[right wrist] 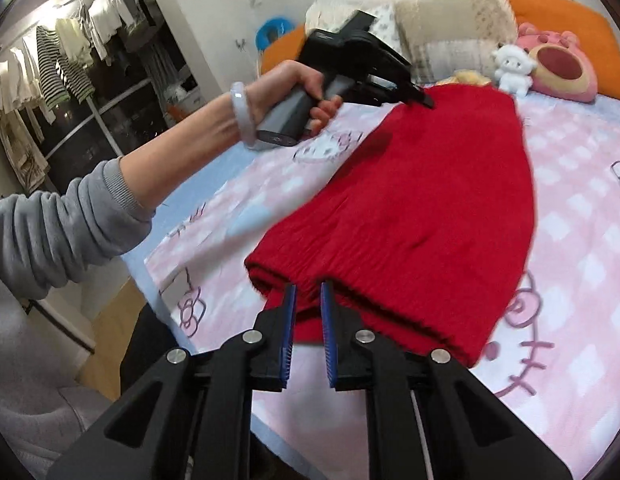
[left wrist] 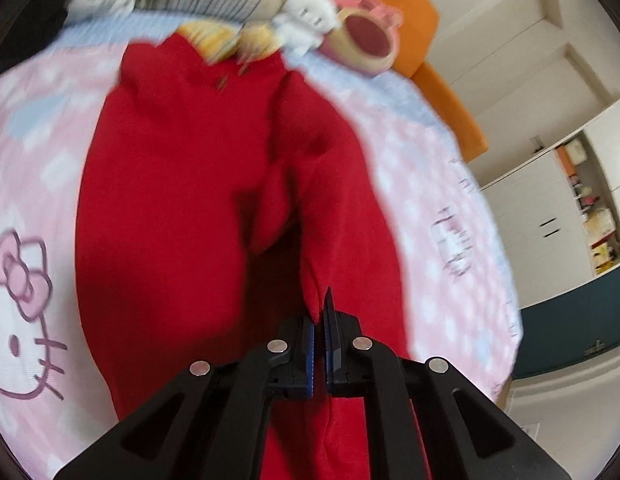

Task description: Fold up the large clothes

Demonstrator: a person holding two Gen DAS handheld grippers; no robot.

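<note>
my left view close over the red garment [left wrist: 214,208] facing the pillows, my right view from its hem end, both sharing garment and bed [right wrist: 569,208]

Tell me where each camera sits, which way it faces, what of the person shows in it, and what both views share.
Left wrist: sits on the left gripper, facing along the red garment toward the pillows and plush toys; its fingers are pinched on a fold of the cloth; no body part shows.
Right wrist: sits on the right gripper, at the garment's ribbed edge, facing the bedhead; its fingers stand apart around the cloth; the person's left hand and grey sleeve show.
Shared: the garment, pink bedsheet, white plush.
</note>
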